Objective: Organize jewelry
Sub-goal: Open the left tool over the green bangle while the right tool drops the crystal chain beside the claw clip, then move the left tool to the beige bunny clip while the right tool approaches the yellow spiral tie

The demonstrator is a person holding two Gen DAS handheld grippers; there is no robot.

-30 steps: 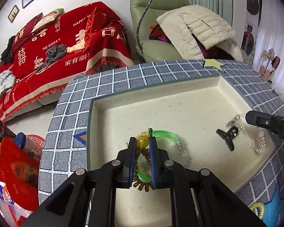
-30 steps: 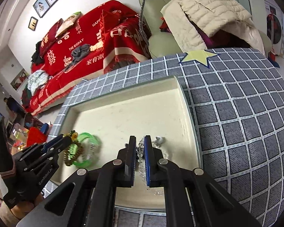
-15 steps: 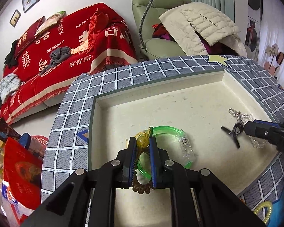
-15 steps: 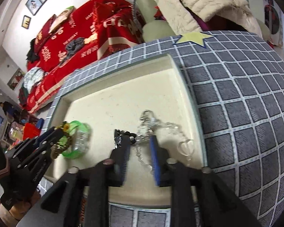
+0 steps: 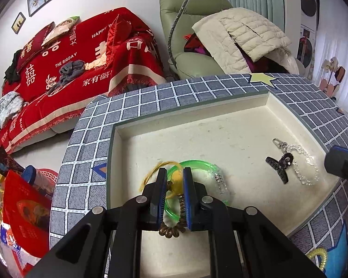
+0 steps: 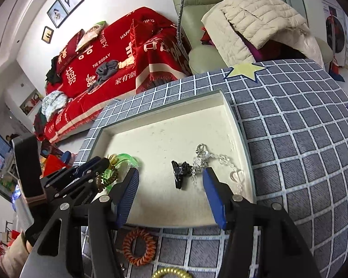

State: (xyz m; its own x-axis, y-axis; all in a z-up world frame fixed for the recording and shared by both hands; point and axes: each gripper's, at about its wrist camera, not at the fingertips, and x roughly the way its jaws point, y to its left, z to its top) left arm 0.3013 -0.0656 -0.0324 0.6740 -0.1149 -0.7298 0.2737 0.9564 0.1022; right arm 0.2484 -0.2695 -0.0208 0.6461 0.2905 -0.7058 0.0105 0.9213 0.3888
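A cream tray (image 5: 220, 125) sits on a grey checked cloth. My left gripper (image 5: 175, 173) is shut on a brown spiral hair tie (image 5: 172, 230) with a yellow bead, held just over a green bangle (image 5: 197, 163) that lies in the tray. In the right wrist view the left gripper (image 6: 99, 162) is at the tray's left end. My right gripper (image 6: 170, 173) is opening, and its pads touch nothing. Beyond its tips a clear bead chain (image 6: 222, 158) and a black hair clip (image 6: 179, 173) lie on the tray floor. The right gripper's tip (image 5: 341, 162) shows in the left wrist view.
On the cloth in front of the tray lie an orange spiral hair tie (image 6: 140, 246) and a gold one (image 6: 171, 273). A yellow coil (image 5: 319, 258) lies at the near right. A red-covered sofa (image 5: 81, 53) and a green armchair (image 5: 192, 34) stand behind the table.
The right gripper went from shut on the bead chain to open and drew back. The chain now lies in the tray by the black clip. The left gripper kept its hold.
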